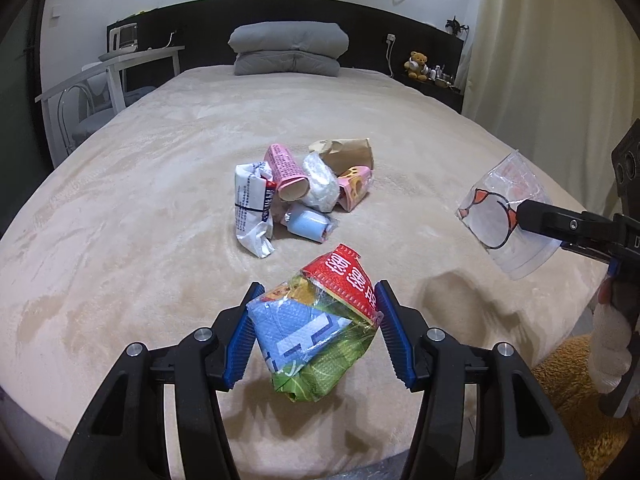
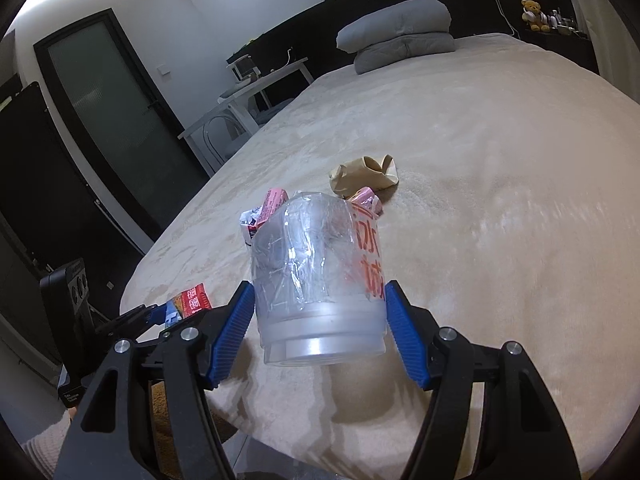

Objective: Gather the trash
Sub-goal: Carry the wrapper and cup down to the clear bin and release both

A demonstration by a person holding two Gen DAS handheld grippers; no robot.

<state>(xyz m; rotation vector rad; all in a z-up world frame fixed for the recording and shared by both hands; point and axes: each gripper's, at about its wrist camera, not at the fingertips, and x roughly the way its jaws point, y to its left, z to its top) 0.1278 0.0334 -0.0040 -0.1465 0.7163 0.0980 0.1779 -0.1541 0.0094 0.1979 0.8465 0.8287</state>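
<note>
My left gripper [image 1: 316,328] is shut on a crumpled snack wrapper [image 1: 320,328], red, blue and green, lifted above the near part of the beige bed [image 1: 160,240]. My right gripper [image 2: 320,320] is shut on a clear plastic cup [image 2: 320,276] with red print, lying on its side between the blue pads. The left wrist view also has that cup [image 1: 500,216] at the right, held off the bed. A pile of trash [image 1: 296,192] lies mid-bed: a white wrapper, a pink tube, a white wad, a brown paper bag [image 2: 364,174], a pink box and a light blue roll.
Folded grey bedding [image 1: 288,50] sits at the dark headboard. A white desk and clear chair [image 1: 100,84] stand left of the bed, a teddy bear [image 1: 416,65] on the right shelf. A dark door [image 2: 108,120] is at the left. A brown rug [image 1: 572,380] lies by the bed's right edge.
</note>
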